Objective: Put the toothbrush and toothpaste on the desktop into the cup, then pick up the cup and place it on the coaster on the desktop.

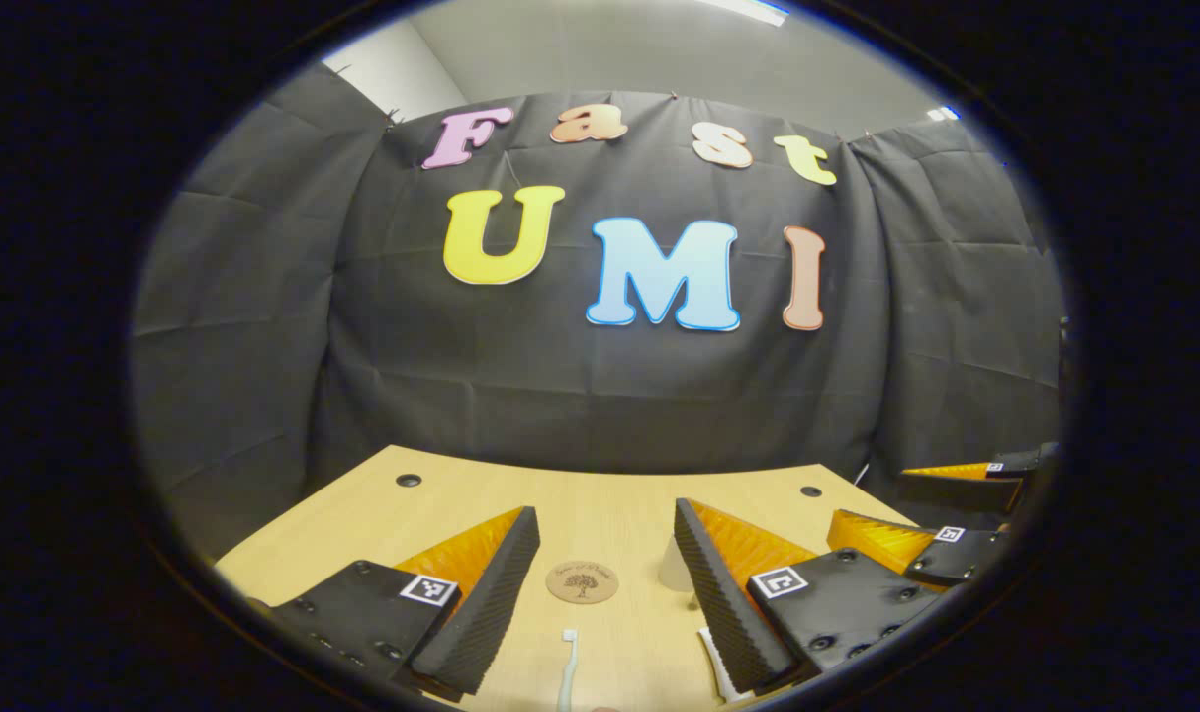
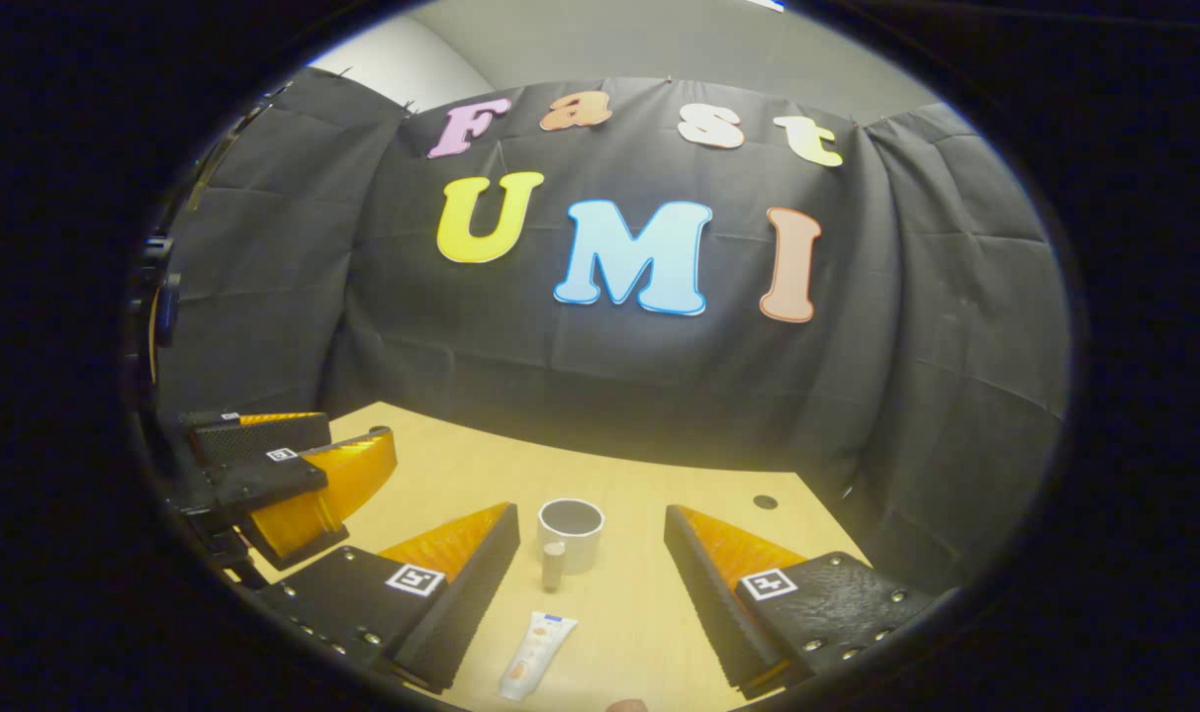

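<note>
The fingers (image 1: 501, 583) of the left gripper (image 1: 604, 554) stand wide apart with nothing between them but bare desktop (image 1: 600, 504); the jaws hold nothing. The right gripper (image 2: 590, 554) is likewise spread open and empty, its fingers (image 2: 481, 574) slanting in from either side of the right gripper view.

In the left gripper view the toothbrush (image 1: 568, 667) lies flat on the wood at the bottom edge, head pointing away from the camera, between the two fingers and touching neither. Just beyond its head sits the round brown coaster (image 1: 582, 581), flat on the desktop with nothing on it. A pale shape beside the inner edge of the finger on the view's right may be the cup, but it is too hidden to tell.

In the right gripper view the toothpaste (image 2: 536, 653) lies flat near the bottom, cap end farther from the camera, between the open fingers and apart from both. Beyond it stands the cup (image 2: 570, 534), upright, pale with a dark inside, its handle turned toward the camera; nothing is visible inside it. The toothpaste is near the cup but not touching it.

The left gripper also appears at the left of the right gripper view, off the desktop's near corner, and the right gripper at the right edge of the left gripper view. Small dark holes mark the desktop's far corners, with the black cloth wall (image 2: 609, 376) behind.
</note>
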Demonstrator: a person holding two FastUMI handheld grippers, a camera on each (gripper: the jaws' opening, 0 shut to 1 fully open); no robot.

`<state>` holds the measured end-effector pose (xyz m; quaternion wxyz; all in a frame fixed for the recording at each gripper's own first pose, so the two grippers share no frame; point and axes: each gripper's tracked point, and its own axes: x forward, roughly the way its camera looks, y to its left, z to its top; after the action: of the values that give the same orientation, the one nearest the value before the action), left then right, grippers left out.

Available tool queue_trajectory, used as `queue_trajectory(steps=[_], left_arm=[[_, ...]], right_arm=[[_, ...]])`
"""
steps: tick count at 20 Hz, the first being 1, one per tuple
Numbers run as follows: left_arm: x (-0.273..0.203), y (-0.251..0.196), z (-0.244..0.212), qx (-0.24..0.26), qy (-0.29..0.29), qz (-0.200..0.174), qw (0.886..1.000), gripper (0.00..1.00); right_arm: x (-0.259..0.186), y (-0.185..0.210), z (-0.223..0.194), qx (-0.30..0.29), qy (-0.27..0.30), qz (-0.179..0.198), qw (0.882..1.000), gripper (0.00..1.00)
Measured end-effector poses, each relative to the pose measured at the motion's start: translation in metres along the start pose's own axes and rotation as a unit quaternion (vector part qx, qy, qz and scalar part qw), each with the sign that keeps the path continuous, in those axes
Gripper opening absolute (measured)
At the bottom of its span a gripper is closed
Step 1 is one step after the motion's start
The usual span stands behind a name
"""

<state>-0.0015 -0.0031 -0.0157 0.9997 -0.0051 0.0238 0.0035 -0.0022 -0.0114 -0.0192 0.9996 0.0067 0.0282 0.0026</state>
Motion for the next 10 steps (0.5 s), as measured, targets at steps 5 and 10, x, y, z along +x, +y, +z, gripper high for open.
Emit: queue_trajectory(steps=[5, 10], left_arm=[[0.003, -0.007, 0.000, 0.007, -0.002, -0.010, 1.000, 0.92], [0.010, -0.010, -0.039, 0.004, 0.069, -0.035, 0.997, 0.92]], right_arm=[[0.002, 0.001, -0.007, 0.021, 0.015, 0.009, 1.000, 0.93], [0.011, 0.014, -0.027, 0.038, 0.069, 0.043, 0.996, 0.93]])
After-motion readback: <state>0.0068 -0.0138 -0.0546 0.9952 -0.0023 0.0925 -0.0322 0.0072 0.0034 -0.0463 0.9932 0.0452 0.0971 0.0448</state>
